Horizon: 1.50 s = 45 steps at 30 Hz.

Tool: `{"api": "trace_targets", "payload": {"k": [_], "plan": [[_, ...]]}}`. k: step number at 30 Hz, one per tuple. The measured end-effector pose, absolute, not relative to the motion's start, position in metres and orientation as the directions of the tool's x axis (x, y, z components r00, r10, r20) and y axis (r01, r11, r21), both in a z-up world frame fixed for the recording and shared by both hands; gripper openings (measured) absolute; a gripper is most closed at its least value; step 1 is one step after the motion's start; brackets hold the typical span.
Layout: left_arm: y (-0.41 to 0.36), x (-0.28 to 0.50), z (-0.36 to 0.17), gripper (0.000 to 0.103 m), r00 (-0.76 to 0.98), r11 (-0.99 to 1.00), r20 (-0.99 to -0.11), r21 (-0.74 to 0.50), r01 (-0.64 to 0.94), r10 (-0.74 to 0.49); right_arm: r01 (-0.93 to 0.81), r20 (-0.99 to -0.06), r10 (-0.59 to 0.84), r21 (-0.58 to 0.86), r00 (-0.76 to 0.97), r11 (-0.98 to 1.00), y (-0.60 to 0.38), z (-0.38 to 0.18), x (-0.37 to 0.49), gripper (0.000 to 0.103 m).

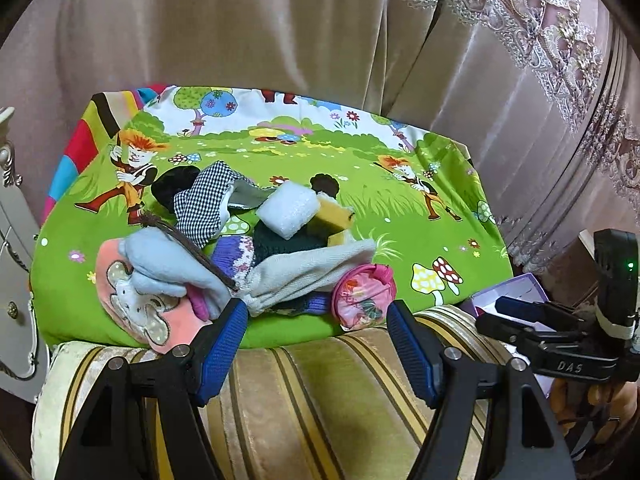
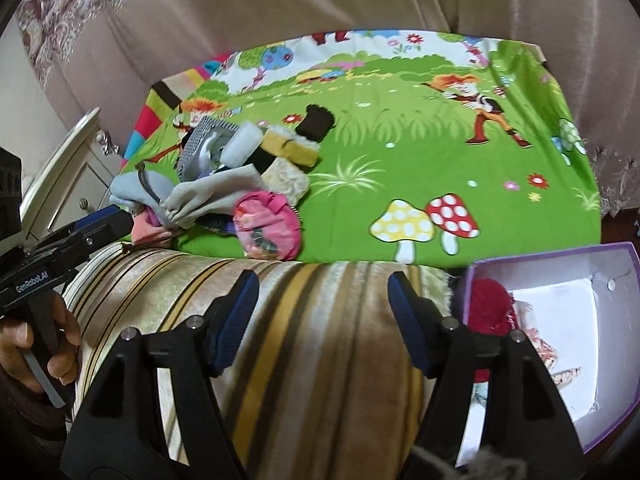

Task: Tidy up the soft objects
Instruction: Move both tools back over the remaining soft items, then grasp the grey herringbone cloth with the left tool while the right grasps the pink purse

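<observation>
Both grippers stand wide open and hold nothing. The left gripper [image 1: 316, 316] hangs over the striped cushion [image 1: 312, 392] with its fingertips at the near edge of the pile [image 1: 248, 236], one pad just beside a grey cloth [image 1: 304, 276] and the other just beside a pink pouch [image 1: 364, 296]. The right gripper [image 2: 323, 300] hovers over the same cushion, its jaws bare, with the purple box [image 2: 560, 304] just to its right.

The step in hand looks like fetching the next soft thing from the pile for the box. The pouch is the best pick: it lies at the front, free of the tangle, and is compact enough to sit between the pads. It would pay to come down over its middle, close until the fabric gives, then lift straight up before swinging toward the box. The grey cloth is riskier, since it runs under other pieces and a dark cord [image 1: 192, 248] lies across it; pulling it could drag half the pile along.

The box already holds a red woolly item [image 2: 490, 308] and a patterned one, with bare floor left at its far side.

Further back in the pile lie a pink elephant cloth [image 1: 140, 304], a checked cloth [image 1: 204, 204], a white sponge [image 1: 288, 208] and a yellow sponge [image 1: 334, 218]. They all rest on a green cartoon sheet [image 1: 420, 216], whose right half is free. Behind stands a curtain [image 1: 240, 32], and a white cabinet [image 1: 12, 280] is at the left, well clear of the path to the box.
</observation>
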<state>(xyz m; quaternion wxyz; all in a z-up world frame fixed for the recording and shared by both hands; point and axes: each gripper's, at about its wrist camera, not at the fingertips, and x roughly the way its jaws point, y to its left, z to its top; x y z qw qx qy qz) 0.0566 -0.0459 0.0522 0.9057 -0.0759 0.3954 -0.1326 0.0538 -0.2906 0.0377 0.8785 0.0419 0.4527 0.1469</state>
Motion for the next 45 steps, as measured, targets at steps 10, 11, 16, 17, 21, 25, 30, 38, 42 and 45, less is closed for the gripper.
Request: {"api": "trace_targets", "payload": {"k": [10, 11, 16, 17, 21, 25, 30, 38, 42, 45], "plan": [[-0.060, 0.093, 0.043, 0.073, 0.602, 0.961, -0.764, -0.082, 0.264, -0.230, -0.269, -0.827, 0.286, 0.170, 0.485, 0.948, -0.248, 0.025, 0.079, 0.086], [-0.062, 0.099, 0.040, 0.073, 0.592, 0.959, -0.774, -0.068, 0.274, -0.224, -0.272, -0.831, 0.282, 0.165, 0.479, 0.948, -0.244, 0.023, 0.081, 0.086], [-0.074, 0.123, 0.026, 0.073, 0.539, 0.944, -0.819, -0.013, 0.328, -0.199, -0.303, -0.860, 0.259, 0.130, 0.440, 0.944, -0.224, 0.012, 0.092, 0.086], [-0.076, 0.129, 0.021, 0.073, 0.528, 0.943, -0.829, 0.002, 0.334, -0.185, -0.305, -0.863, 0.255, 0.125, 0.437, 0.944, -0.222, 0.011, 0.093, 0.086], [-0.081, 0.137, 0.010, 0.073, 0.498, 0.926, -0.850, 0.032, 0.376, -0.173, -0.307, -0.876, 0.237, 0.109, 0.419, 0.945, -0.210, 0.003, 0.101, 0.086], [-0.081, 0.143, 0.001, 0.045, 0.471, 0.915, -0.863, 0.024, 0.402, -0.184, -0.300, -0.888, 0.214, 0.091, 0.408, 0.950, -0.202, -0.005, 0.110, 0.086], [-0.064, 0.147, 0.003, 0.027, 0.472, 0.922, -0.839, -0.086, 0.378, -0.272, -0.284, -0.901, 0.186, 0.073, 0.392, 0.956, -0.195, -0.013, 0.118, 0.086], [-0.038, 0.147, 0.010, 0.020, 0.523, 0.912, -0.753, -0.264, 0.314, -0.398, -0.254, -0.913, 0.138, 0.040, 0.384, 0.966, -0.187, -0.021, 0.133, 0.086], [-0.031, 0.148, 0.011, 0.020, 0.540, 0.903, -0.725, -0.311, 0.297, -0.428, -0.256, -0.917, 0.119, 0.019, 0.382, 0.966, -0.179, -0.024, 0.139, 0.086], [-0.025, 0.147, 0.012, 0.020, 0.553, 0.893, -0.701, -0.342, 0.292, -0.449, -0.248, -0.918, 0.115, 0.019, 0.379, 0.969, -0.176, -0.027, 0.144, 0.086]]}}
